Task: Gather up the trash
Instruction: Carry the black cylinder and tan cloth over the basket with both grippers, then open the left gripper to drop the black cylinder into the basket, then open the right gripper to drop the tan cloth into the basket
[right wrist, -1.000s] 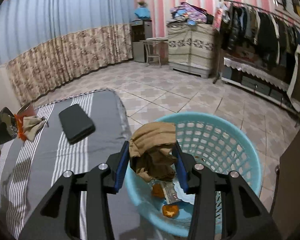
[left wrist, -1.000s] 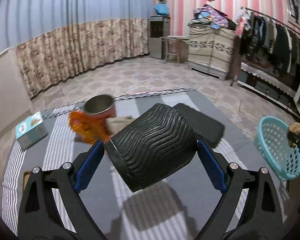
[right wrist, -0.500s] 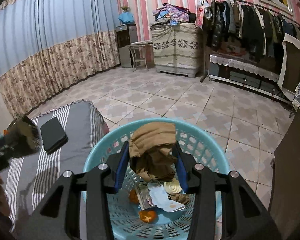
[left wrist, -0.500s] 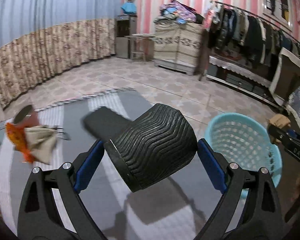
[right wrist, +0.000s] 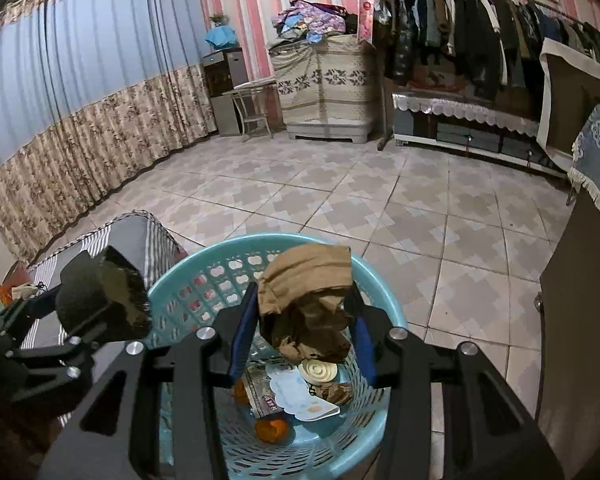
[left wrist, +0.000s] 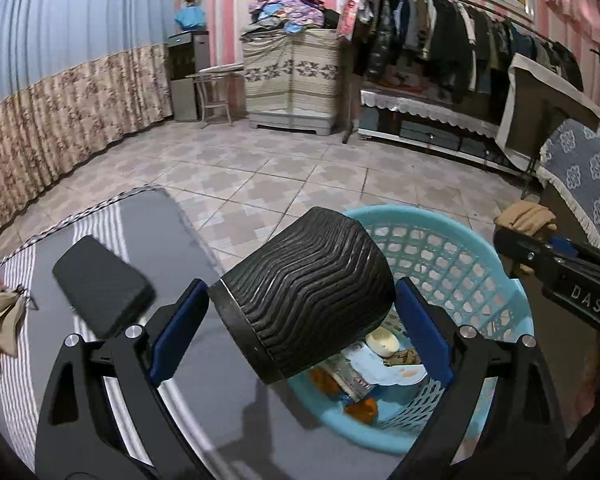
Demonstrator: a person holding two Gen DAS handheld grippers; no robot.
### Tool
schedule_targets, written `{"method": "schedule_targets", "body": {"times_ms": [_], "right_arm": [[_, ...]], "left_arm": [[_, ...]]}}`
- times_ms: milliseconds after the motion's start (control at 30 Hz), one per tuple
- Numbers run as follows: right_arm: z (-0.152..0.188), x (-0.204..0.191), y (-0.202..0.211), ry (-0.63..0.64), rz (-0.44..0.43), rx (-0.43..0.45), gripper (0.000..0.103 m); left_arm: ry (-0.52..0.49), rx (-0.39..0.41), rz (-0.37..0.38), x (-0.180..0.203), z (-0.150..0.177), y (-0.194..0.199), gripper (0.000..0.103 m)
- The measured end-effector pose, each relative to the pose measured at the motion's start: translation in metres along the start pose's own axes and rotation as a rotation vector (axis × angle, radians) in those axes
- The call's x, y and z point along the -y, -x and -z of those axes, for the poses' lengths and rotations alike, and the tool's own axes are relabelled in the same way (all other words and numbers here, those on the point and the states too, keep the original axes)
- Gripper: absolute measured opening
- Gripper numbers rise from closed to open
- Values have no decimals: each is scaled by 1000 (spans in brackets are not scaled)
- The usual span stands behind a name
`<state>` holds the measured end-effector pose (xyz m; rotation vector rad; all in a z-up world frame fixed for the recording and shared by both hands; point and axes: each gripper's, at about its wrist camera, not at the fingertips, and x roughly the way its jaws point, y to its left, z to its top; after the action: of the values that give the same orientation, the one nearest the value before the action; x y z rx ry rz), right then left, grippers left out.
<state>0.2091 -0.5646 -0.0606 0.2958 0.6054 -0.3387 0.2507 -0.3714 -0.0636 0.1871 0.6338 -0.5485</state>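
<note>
Both fingers grip over the basket [right wrist: 384, 304] — left [left wrist: 300, 306] cup [left wrist: 304, 292], right [right wrist: 304, 318] paper [right wrist: 306, 296].

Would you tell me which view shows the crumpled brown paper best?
The right wrist view: the crumpled brown paper fills the centre, clamped in the right gripper. The left wrist view shows only a small piece of it at the right edge.

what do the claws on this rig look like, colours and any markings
Both claws, left and right, are matte black angular frames with cut-out slots and round silver screws at the joints. Each finger carries a flat blue pad. White letters "DAS" show on the right claw's side. No cables or sleeves show.
</note>
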Motion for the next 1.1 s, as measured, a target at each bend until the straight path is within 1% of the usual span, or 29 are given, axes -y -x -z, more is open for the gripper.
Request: {"method": "schedule_targets", "body": {"times_ms": [100,233,400,500,667,833,933,967,1000,1033,1100], "right_arm": [[1,1,-2,-3,1,-5,43],[3,6,-2,-13,4,-8,43],[4,8,-3,-21,10,-9,43],[4,8,-3,-17,9,-10,43],[6,2,-10,5,9,-24,43],[10,-12,-14,37,0,-34,44],[10,-20,-16,50,-5,-35,45],[11,-23,-16,56,-9,-35,46],[12,-25,-16,60,-9,-32,54],[12,-28,-15,62,-3,-28,69],[13,-29,-13,58,3,-15,81]], "left_arm": [[-16,-8,13,9,-1,-8,91],[-23,-18,22,12,-11,-16,91],[-16,6,15,13,-17,-14,96],[-1,18,-10,3,-19,-10,97],[51,30,-49,-25,-20,2,97],[61,47,-116,-47,-16,12,97],[91,46,-133,-63,-12,18,97],[105,45,-132,-68,-11,19,97],[123,43,-130,-74,-10,21,97],[133,42,-130,-78,-9,22,97],[145,40,-136,-83,-7,24,97]]}}
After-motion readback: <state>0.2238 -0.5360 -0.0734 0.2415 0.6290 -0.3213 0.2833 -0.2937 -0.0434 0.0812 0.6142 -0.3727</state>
